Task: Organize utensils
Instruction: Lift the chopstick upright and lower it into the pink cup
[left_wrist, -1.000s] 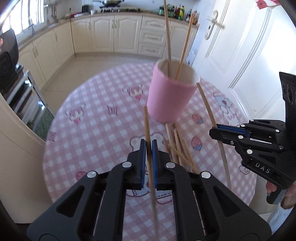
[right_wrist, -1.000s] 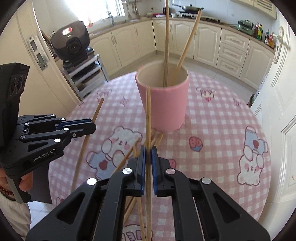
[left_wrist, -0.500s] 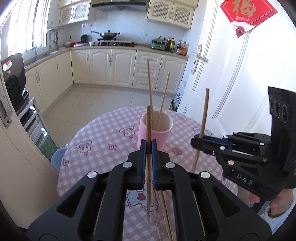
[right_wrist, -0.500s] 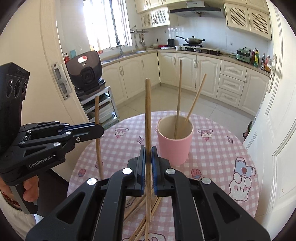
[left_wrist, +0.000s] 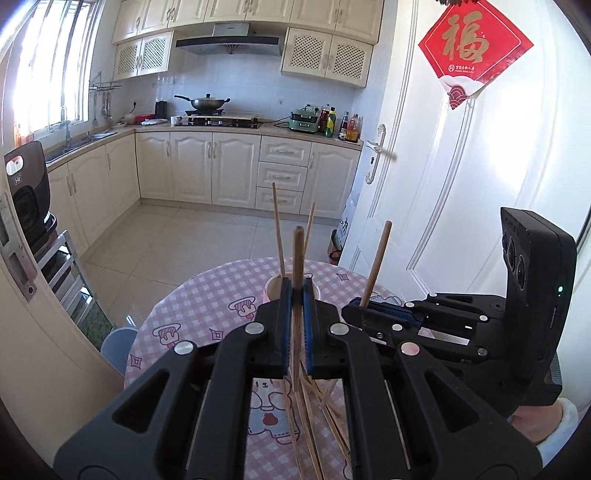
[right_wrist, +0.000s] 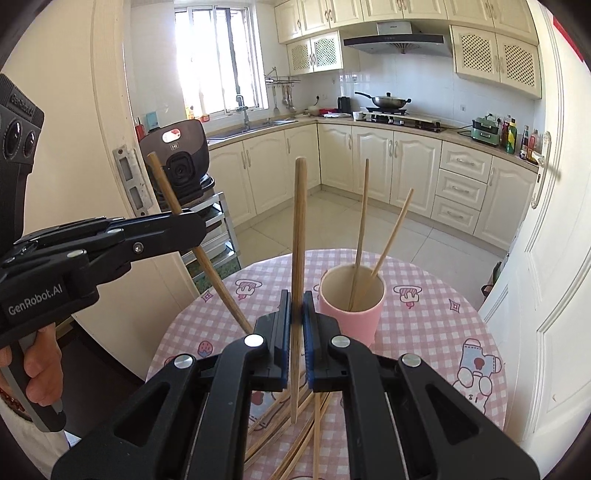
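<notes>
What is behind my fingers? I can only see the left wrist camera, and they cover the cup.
Observer: The right wrist view shows the whole pink cup, standing upright on the checked tablecloth.
Operator: Is my stick straight up?
Observer: No. From the side, the left chopstick in the left gripper leans, with its lower end nearer the cup.
Operator: Does the other stick touch the table?
Observer: It seems not. The right chopstick, pinched in the right gripper, ends above the loose chopsticks lying there.
</notes>
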